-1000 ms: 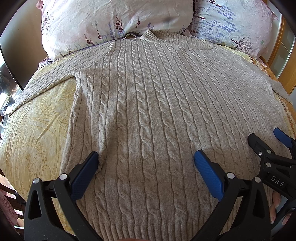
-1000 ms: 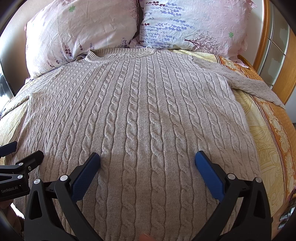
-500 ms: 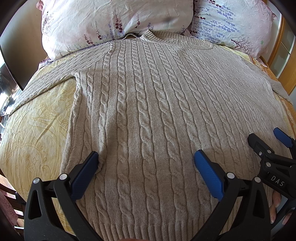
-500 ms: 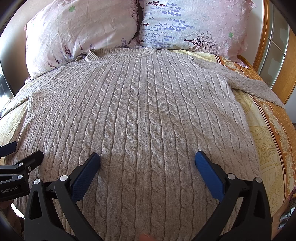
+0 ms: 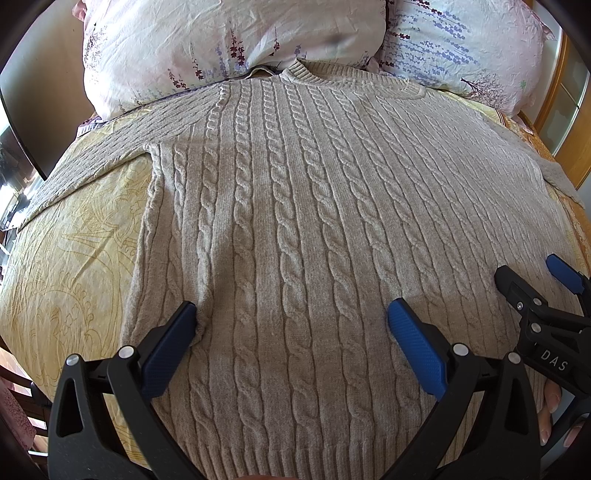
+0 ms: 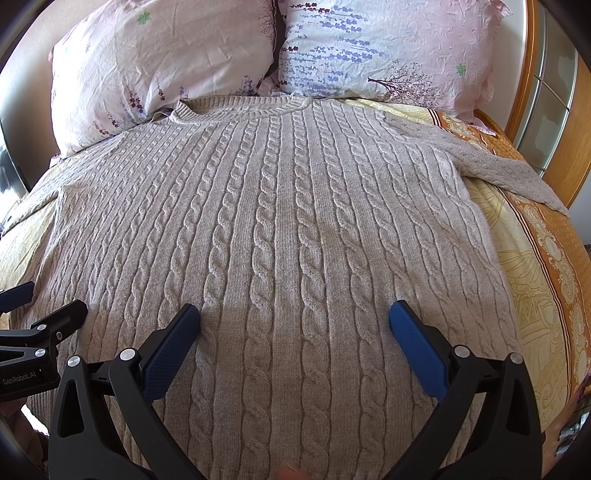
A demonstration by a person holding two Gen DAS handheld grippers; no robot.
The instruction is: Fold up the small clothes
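While nothing has moved | both tongs [image 5: 291, 325] [image 6: 295, 325] spread | over flat sweater [image 5: 314, 203]

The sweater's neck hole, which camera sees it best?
The right wrist view. There the ribbed collar of the sweater shows as a full curve below both pillows. In the left wrist view the collar is near the top edge, flattened by the lens, with its left end tucked against a pillow.
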